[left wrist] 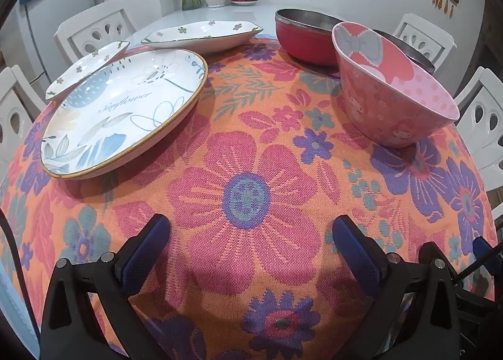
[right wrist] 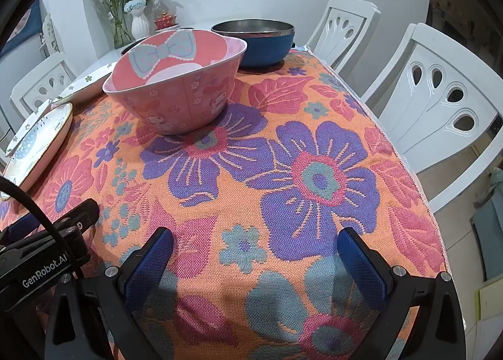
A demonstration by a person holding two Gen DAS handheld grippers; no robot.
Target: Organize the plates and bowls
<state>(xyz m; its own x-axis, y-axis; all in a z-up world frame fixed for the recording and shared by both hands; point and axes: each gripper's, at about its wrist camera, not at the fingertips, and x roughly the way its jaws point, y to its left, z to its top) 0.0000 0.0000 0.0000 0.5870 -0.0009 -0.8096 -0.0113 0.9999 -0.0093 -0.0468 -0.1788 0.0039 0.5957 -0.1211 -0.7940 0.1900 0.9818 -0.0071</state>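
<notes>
Both grippers, left (left wrist: 251, 227) and right (right wrist: 255, 242), spread wide, empty, above floral cloth (left wrist: 251, 146), pink bowl (right wrist: 176, 89) ahead.

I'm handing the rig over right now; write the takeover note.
Left gripper: open, empty, above the floral cloth.
Right gripper: open, empty.
Left side: round flower plate, small dish tucked behind it, long dish further back.
Right side: pink bowl nearest, red bowl and blue bowl behind.
Done: nothing stacked.
Left: stack the plates, nest the bowls.
</notes>
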